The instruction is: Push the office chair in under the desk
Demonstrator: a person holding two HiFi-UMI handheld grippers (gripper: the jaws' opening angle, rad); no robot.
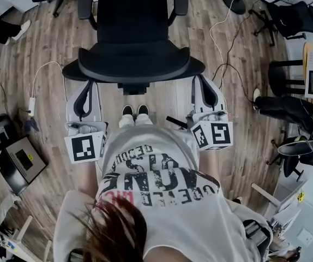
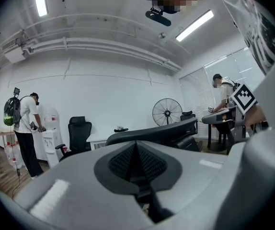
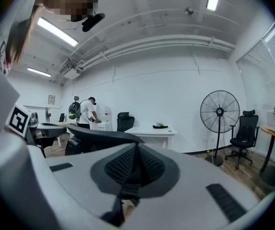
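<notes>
The black office chair [image 1: 132,31] stands in front of me on the wood floor, its curved backrest nearest me. My left gripper [image 1: 86,86] is shut and empty, its tip just below the backrest's left end. My right gripper [image 1: 202,79] is also shut and empty, at the backrest's right end. Whether either tip touches the chair I cannot tell. In the left gripper view the closed left gripper [image 2: 137,146] points at the chair's back edge [image 2: 152,131]. The right gripper view has the right gripper [image 3: 136,148], the backrest [image 3: 99,134] and a white desk [image 3: 152,131] behind.
White and black cables [image 1: 222,42] trail over the floor at both sides of the chair. A standing fan [image 3: 219,111] is at the right, its base [image 1: 233,1] beside the chair. Other chairs [image 1: 293,18] and a seated person [image 1: 279,108] are on the right. A person [image 2: 25,128] stands far left.
</notes>
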